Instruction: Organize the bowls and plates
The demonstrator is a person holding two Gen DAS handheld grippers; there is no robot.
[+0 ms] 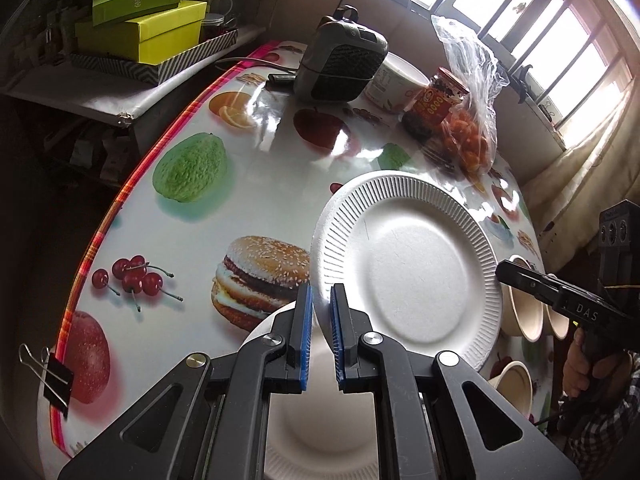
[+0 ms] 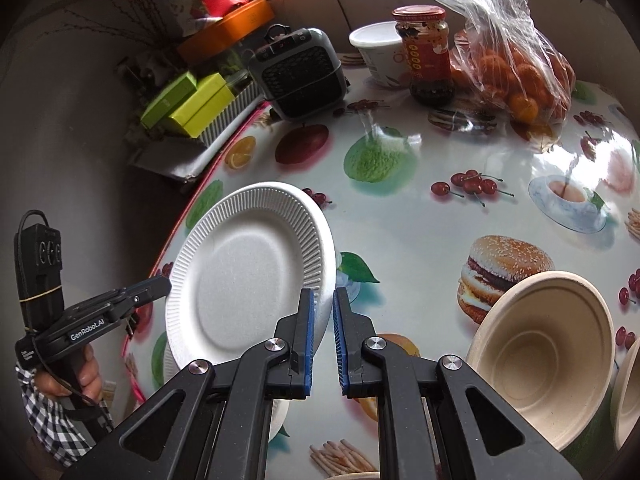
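Observation:
A white paper plate (image 1: 412, 264) is held tilted above the table by both grippers. My left gripper (image 1: 322, 300) is shut on its near rim; the same plate shows in the right wrist view (image 2: 244, 268), where my right gripper (image 2: 323, 304) is shut on its opposite rim. Under the held plate lies another white plate (image 1: 320, 420), also seen in the right wrist view (image 2: 276, 412). A tan paper bowl (image 2: 540, 356) stands at the right, with more tan bowls (image 1: 524, 312) beside it.
On the fruit-print tablecloth (image 2: 420, 216) stand a grey heater (image 2: 300, 72), a sauce jar (image 2: 428, 56), a white cup (image 2: 380, 52) and a bag of oranges (image 2: 516, 64). Green boxes (image 1: 144, 24) sit on a side shelf. A binder clip (image 1: 52, 376) grips the table edge.

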